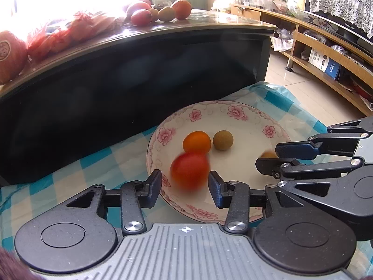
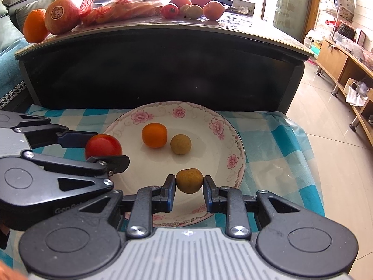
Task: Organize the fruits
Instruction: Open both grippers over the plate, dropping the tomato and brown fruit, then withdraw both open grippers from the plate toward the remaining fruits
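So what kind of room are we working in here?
Probably a home living room: a sofa at the left, a dark coffee table piled with fruit, and a long wooden TV cabinet along the wall.

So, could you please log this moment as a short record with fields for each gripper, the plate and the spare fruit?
left gripper: holds a red tomato above the plate's edge
right gripper: shut on a small brownish fruit over the plate
plate: floral rim, on checked cloth; holds a small orange and a brown round fruit, side by side
dark table behind: more fruit, bagged and loose
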Demonstrator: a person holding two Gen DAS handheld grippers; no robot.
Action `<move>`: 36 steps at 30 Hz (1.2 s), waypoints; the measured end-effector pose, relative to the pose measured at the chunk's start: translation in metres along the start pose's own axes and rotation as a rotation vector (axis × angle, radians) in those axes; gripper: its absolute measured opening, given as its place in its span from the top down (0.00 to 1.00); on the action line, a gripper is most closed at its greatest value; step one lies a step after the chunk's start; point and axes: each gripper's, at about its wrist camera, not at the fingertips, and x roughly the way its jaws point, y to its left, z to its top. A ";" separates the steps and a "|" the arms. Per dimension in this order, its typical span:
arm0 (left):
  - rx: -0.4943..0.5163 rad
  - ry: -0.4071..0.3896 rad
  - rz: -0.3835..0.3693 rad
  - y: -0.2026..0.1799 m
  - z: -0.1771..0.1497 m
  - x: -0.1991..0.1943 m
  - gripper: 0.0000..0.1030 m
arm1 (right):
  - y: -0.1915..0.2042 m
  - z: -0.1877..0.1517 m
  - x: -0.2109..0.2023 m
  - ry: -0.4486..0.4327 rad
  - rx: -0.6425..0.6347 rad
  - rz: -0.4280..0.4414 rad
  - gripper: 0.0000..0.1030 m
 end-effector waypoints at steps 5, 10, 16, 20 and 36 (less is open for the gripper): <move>-0.004 -0.005 0.002 0.001 0.001 -0.003 0.49 | -0.001 0.002 -0.003 -0.012 0.009 -0.004 0.71; -0.005 -0.014 0.002 0.001 0.002 -0.008 0.48 | -0.001 0.003 -0.006 -0.020 0.007 -0.005 0.71; -0.002 -0.029 0.003 0.001 0.004 -0.018 0.46 | 0.000 0.004 -0.012 -0.033 0.004 -0.017 0.71; -0.003 -0.037 0.003 0.002 0.004 -0.025 0.45 | 0.002 0.006 -0.018 -0.044 -0.001 -0.026 0.70; 0.005 -0.056 0.004 0.004 -0.004 -0.047 0.42 | 0.014 0.003 -0.040 -0.063 -0.015 -0.024 0.69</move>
